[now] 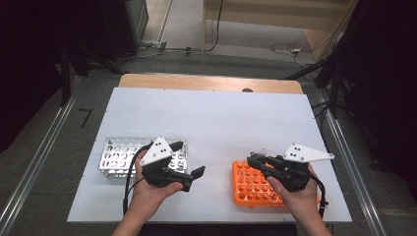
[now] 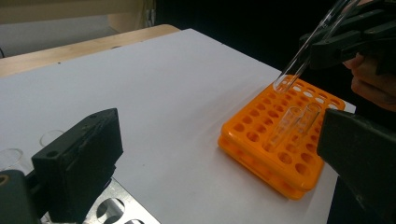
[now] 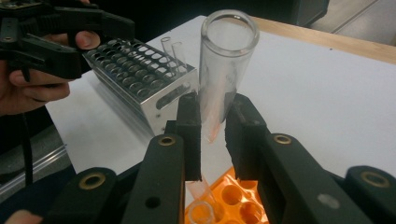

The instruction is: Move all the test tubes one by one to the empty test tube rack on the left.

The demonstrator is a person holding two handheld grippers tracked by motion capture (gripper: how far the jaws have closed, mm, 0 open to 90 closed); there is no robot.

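High view: right tool over the far edge of the orange rack on the desk; left tool spread, empty, by the metal rack. Left gripper view: glass tube slanted, tip above a hole; entering tilted risks catching the rim. Right gripper view: right tool pinching the tube low down; smooth glass may slip or pivot.

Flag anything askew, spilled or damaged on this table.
Nothing stands out. The right gripper holds a clear test tube above the orange rack; the metal rack sits square, with no spill or breakage visible.
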